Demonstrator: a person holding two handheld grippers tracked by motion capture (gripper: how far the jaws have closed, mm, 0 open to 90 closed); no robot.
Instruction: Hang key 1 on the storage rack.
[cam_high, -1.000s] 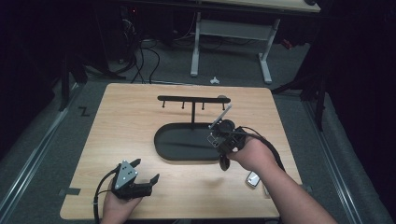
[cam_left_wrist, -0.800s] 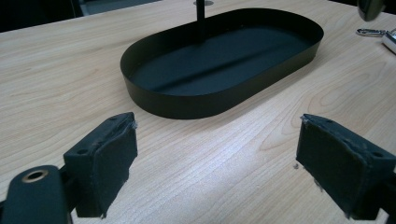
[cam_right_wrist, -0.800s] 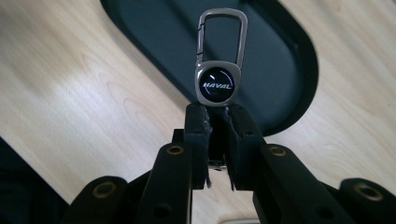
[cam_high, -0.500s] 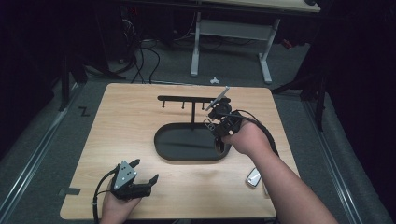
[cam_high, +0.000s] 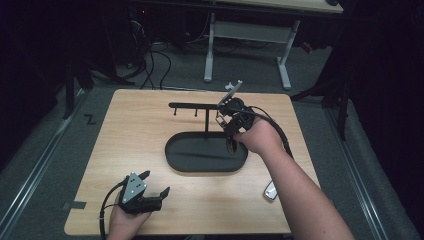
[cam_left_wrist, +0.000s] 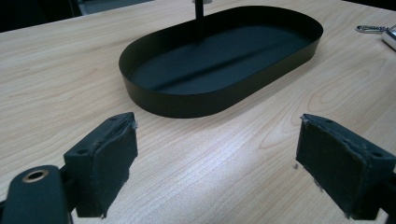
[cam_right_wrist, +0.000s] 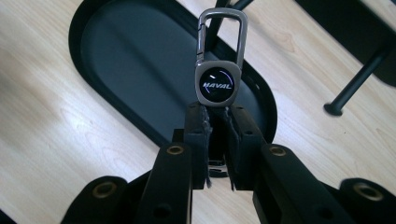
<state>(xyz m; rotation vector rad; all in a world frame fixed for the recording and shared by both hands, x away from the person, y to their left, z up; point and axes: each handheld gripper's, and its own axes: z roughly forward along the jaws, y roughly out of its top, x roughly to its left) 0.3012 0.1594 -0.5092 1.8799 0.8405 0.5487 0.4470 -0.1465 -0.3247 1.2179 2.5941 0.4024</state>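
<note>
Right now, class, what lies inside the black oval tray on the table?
The tray holds no loose item: its dark floor is bare except for the stand's post rising near its far rim. In the high view, the right gripper and its keychain cover part of the tray's right end.

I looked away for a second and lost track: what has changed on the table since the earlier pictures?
The right gripper, shut on the key fob, has carried it from over the black tray up and away toward the right end of the hook bar. The left gripper, open, and the second key fob on the table stayed put.
</note>
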